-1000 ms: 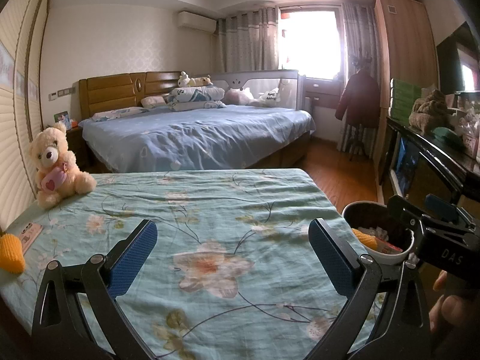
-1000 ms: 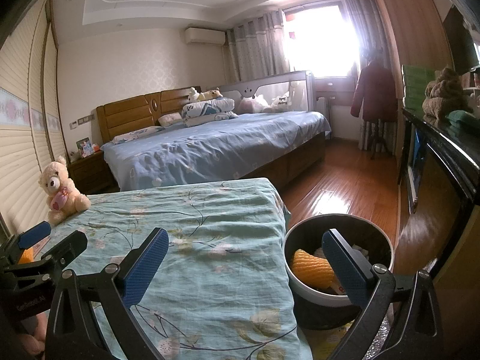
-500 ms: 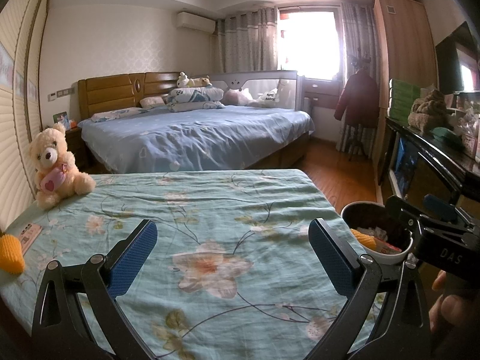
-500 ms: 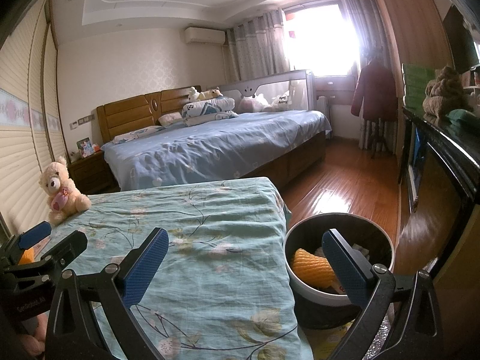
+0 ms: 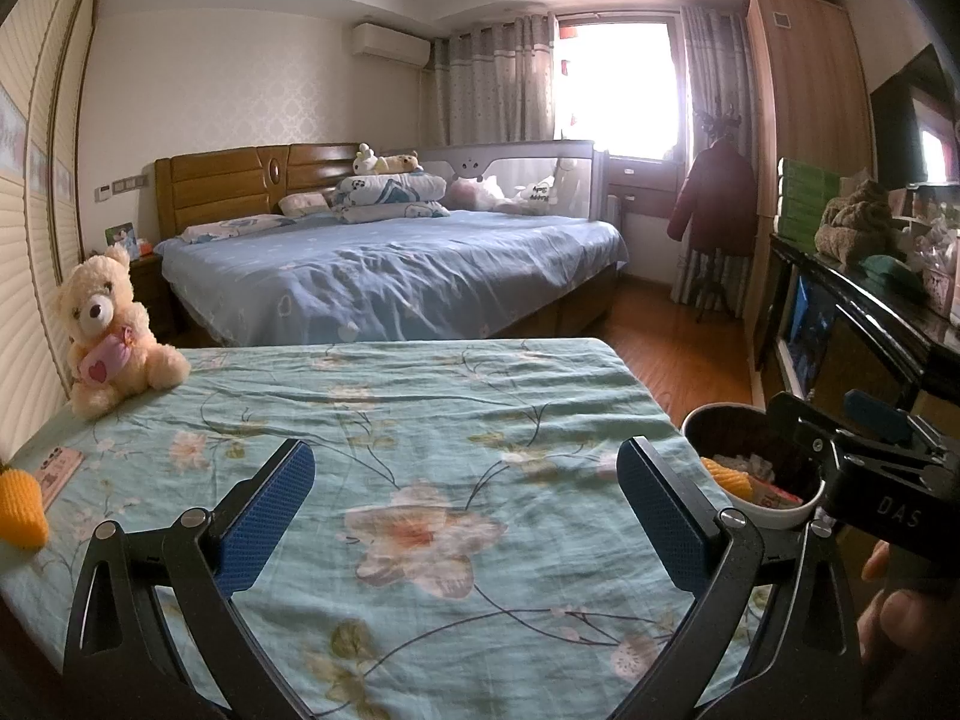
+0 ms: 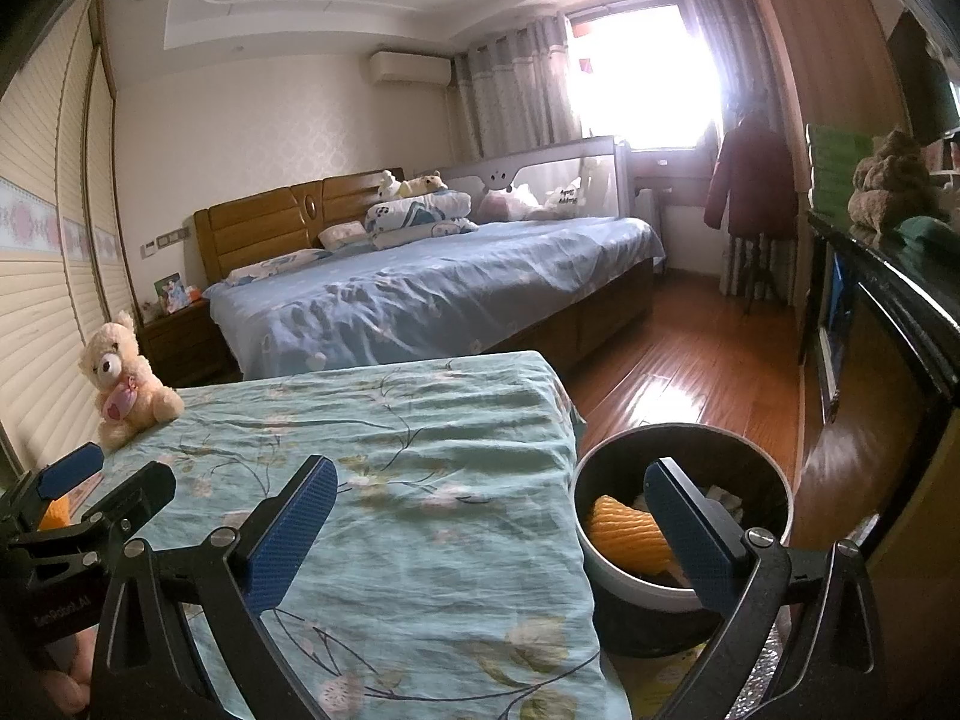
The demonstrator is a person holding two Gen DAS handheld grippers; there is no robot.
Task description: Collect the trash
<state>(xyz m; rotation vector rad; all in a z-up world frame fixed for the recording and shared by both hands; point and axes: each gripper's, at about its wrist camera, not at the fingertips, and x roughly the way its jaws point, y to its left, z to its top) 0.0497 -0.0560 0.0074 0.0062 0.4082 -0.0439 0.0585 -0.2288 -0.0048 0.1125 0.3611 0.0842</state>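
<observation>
A round trash bin (image 6: 774,474) with a white rim stands on the floor just right of the floral-covered table (image 6: 432,540). It holds an orange knitted item (image 6: 627,531) and some paper scraps; it also shows in the left wrist view (image 5: 714,420). My right gripper (image 6: 489,534) is open and empty, straddling the table's right edge and the bin. My left gripper (image 5: 465,513) is open and empty, low over the table (image 5: 420,420). An orange knitted item (image 5: 21,507) and a small flat packet (image 5: 57,471) lie at the table's left edge.
A cream teddy bear (image 5: 108,330) sits at the table's far left corner. A big bed with blue bedding (image 5: 390,276) stands behind. A dark cabinet (image 5: 870,330) runs along the right wall, with wooden floor (image 6: 690,372) between.
</observation>
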